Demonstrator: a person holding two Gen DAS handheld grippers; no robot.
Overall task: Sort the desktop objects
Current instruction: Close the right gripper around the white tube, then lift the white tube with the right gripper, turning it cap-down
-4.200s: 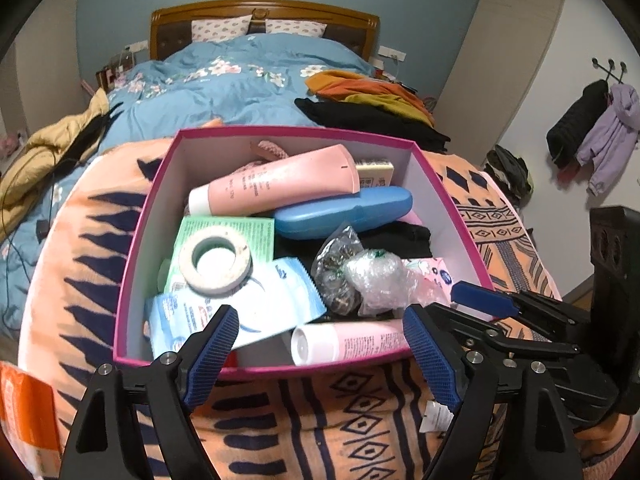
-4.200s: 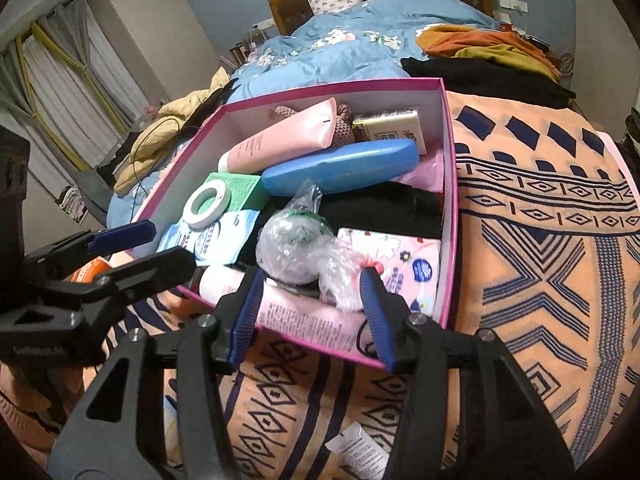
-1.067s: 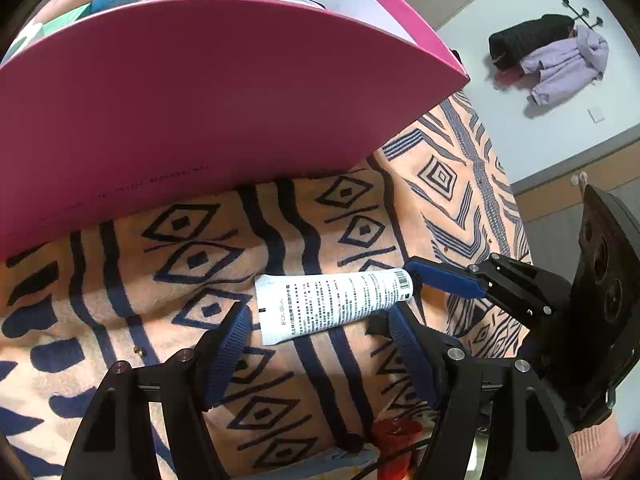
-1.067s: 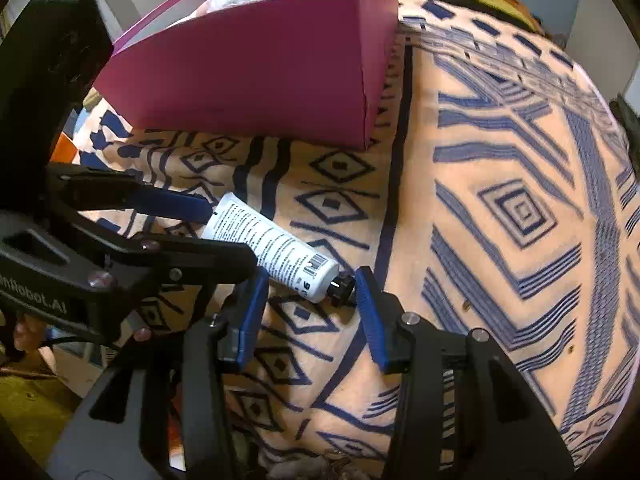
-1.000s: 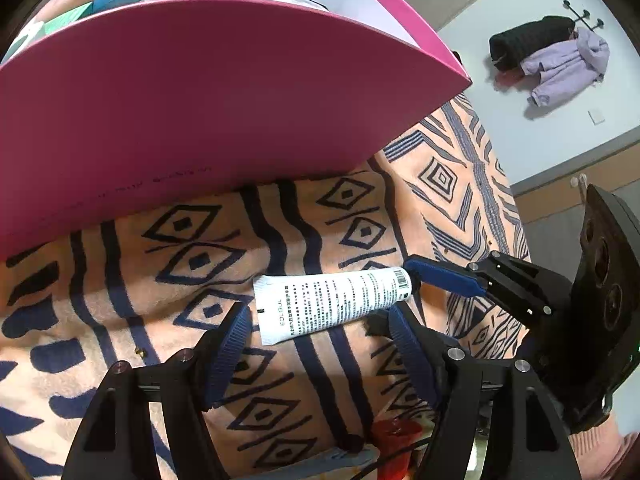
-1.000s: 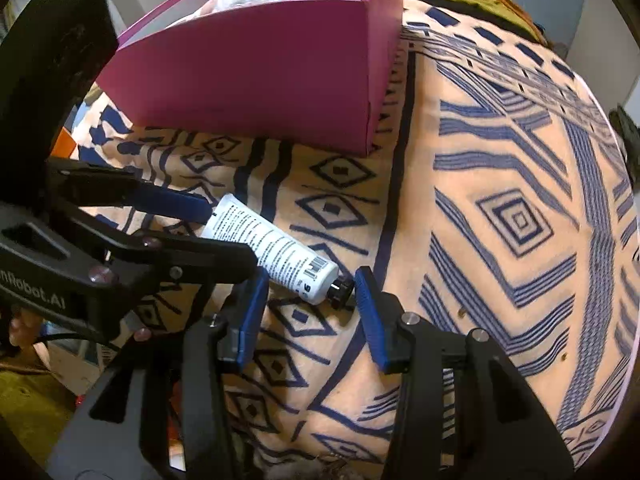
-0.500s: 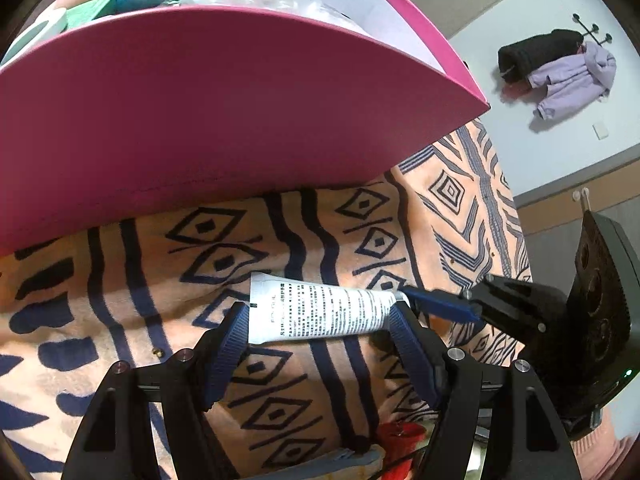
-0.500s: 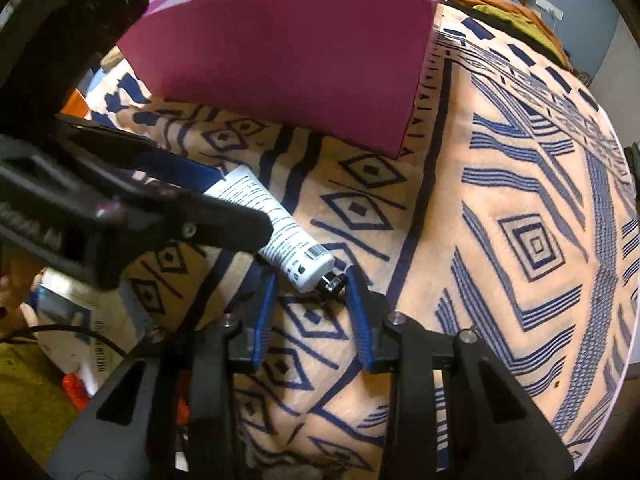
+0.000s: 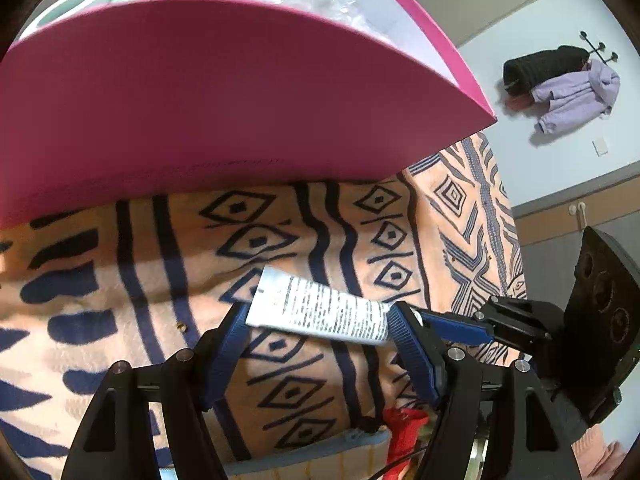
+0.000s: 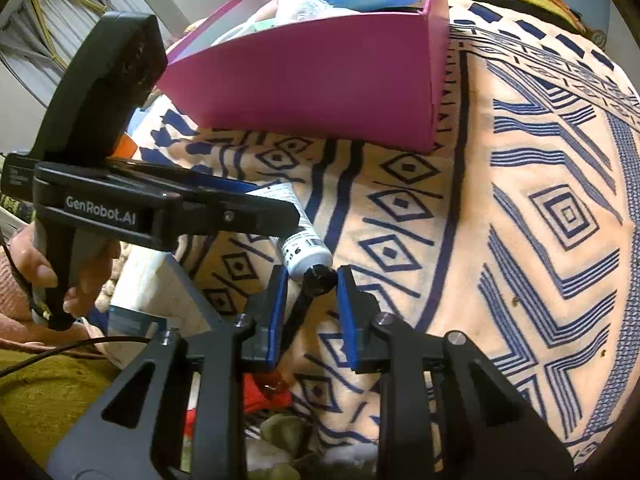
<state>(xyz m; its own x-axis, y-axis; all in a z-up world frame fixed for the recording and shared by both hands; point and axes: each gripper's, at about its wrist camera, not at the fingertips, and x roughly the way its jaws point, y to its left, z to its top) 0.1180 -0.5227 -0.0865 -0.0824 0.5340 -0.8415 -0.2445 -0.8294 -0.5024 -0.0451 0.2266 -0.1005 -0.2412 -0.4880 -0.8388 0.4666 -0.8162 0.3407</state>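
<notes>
A white tube (image 9: 316,310) with black print lies on the patterned cloth in front of the pink box (image 9: 240,100). My left gripper (image 9: 320,338) is open and straddles the tube lengthwise, one fingertip near its crimped end and the other across its neck. In the right wrist view the tube (image 10: 306,246) runs out from under the left gripper (image 10: 272,200), and its black cap (image 10: 319,280) sits between the blue pads of my right gripper (image 10: 312,292), which is shut on it. A right finger (image 9: 452,326) shows in the left wrist view.
The pink box (image 10: 320,72) is full of toiletries and stands on the orange and navy cloth (image 10: 520,220). A hand (image 10: 36,256) holds the left gripper's handle. Below the table edge are a pale carton (image 10: 148,296) and red clutter (image 9: 404,428). Coats (image 9: 560,84) hang on the far wall.
Both grippers came down from over the box to the tube on the cloth. In the last half second the right jaws narrowed onto the cap and the left fingers drew in beside the tube.
</notes>
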